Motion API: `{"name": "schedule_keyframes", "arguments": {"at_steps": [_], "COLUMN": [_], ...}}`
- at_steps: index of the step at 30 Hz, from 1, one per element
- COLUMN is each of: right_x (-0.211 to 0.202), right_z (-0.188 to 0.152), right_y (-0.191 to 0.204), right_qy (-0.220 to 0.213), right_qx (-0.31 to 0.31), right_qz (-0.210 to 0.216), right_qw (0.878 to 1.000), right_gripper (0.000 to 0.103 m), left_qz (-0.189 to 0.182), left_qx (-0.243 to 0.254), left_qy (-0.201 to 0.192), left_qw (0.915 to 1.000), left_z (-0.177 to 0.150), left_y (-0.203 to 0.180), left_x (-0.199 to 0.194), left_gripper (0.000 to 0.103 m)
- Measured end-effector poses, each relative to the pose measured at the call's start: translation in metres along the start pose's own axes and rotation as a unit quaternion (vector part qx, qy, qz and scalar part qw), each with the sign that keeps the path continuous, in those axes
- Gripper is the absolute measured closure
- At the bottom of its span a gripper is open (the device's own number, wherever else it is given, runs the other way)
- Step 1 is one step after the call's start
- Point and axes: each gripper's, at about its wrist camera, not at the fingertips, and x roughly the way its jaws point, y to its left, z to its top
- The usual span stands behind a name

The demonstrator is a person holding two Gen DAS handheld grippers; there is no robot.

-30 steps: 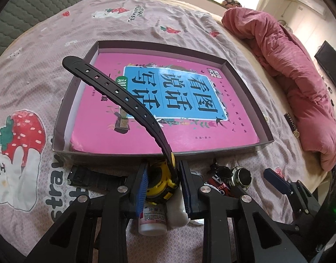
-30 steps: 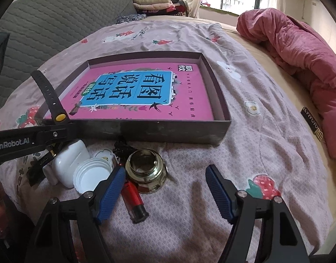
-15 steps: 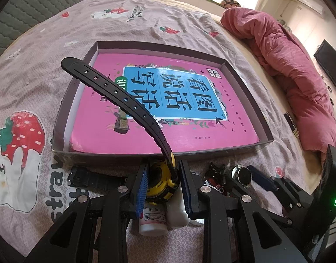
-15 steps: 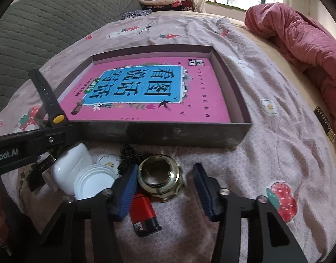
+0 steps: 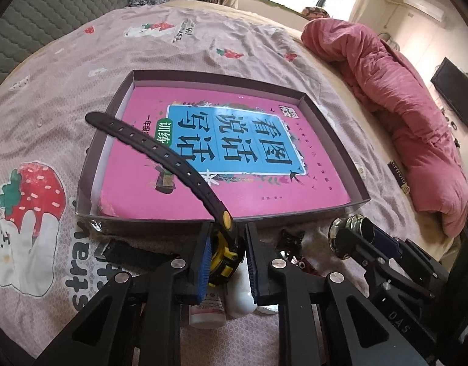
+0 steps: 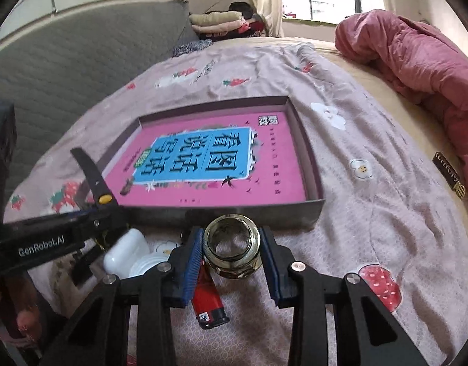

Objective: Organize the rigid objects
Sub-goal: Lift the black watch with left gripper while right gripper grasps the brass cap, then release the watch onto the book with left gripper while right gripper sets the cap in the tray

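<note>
The brass nut (image 6: 232, 249), just before the near wall of the box (image 6: 258, 213), sits pinched between the right gripper (image 6: 231, 254) fingers, so lift it clear of that wall before releasing, while the left gripper (image 5: 226, 257) clamps the watch (image 5: 223, 253).

shiny brass-look metal nut (image 6: 232, 251), matt rubbery watch strap (image 5: 160, 154), glossy book cover (image 5: 234, 158).

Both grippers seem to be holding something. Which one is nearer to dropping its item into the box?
Left, probably. Its gripper holds the watch against the box wall, strap already over the book. The right gripper grips the brass nut slightly short of the wall.
</note>
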Motion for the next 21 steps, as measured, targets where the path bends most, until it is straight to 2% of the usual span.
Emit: {"name": "schedule_keyframes", "arguments": {"at_steps": [11,21], "right_x": [-0.006,-0.014], "right_z": [0.004,0.007], "right_y": [-0.002,-0.003], "right_qy": [-0.011,-0.028], "right_qx": [0.008,0.01], "right_qz": [0.004,0.004], "right_qw": [1.0,1.0], "right_gripper": [0.066,0.066], "left_qz": [-0.022,-0.034], "left_qx": [-0.006,-0.012], "left_qy": [-0.017,-0.049], "left_qw": [0.9996,0.9982], "left_z": [-0.002,0.006], "left_y": [0.004,0.006], "left_x": [-0.018,-0.041], "left_gripper": [0.084,0.084]}}
